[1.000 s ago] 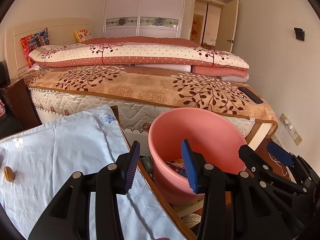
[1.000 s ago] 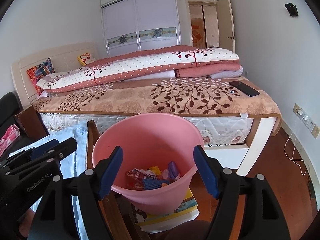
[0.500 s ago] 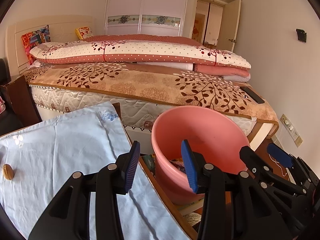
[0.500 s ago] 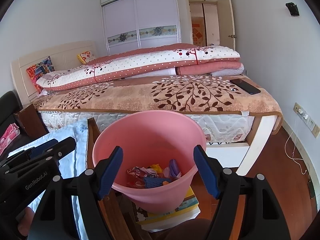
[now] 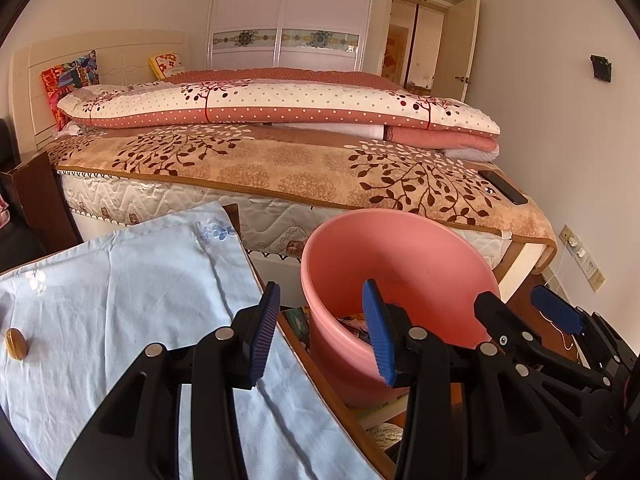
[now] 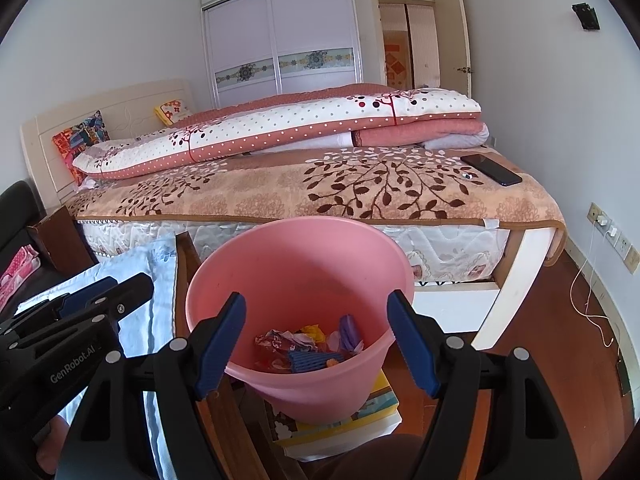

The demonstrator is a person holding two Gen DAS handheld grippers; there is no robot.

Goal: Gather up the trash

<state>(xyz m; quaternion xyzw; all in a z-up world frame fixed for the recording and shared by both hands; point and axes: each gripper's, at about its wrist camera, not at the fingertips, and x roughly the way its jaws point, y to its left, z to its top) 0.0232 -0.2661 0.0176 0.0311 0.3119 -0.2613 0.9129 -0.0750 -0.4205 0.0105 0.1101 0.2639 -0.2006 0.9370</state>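
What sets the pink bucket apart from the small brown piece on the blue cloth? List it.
The pink bucket is large, open-topped and holds crumpled wrappers; the small brown piece is tiny, oval and solid-looking. The bucket stands on books beside the table; the brown piece lies alone on the light blue cloth. Neither is gripped: left gripper and right gripper have open, empty jaws.

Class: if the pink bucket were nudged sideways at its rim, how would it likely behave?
The pink bucket would probably tip easily: it stands tilted on a stack of books. It looks light, thin plastic holding only a few wrappers.
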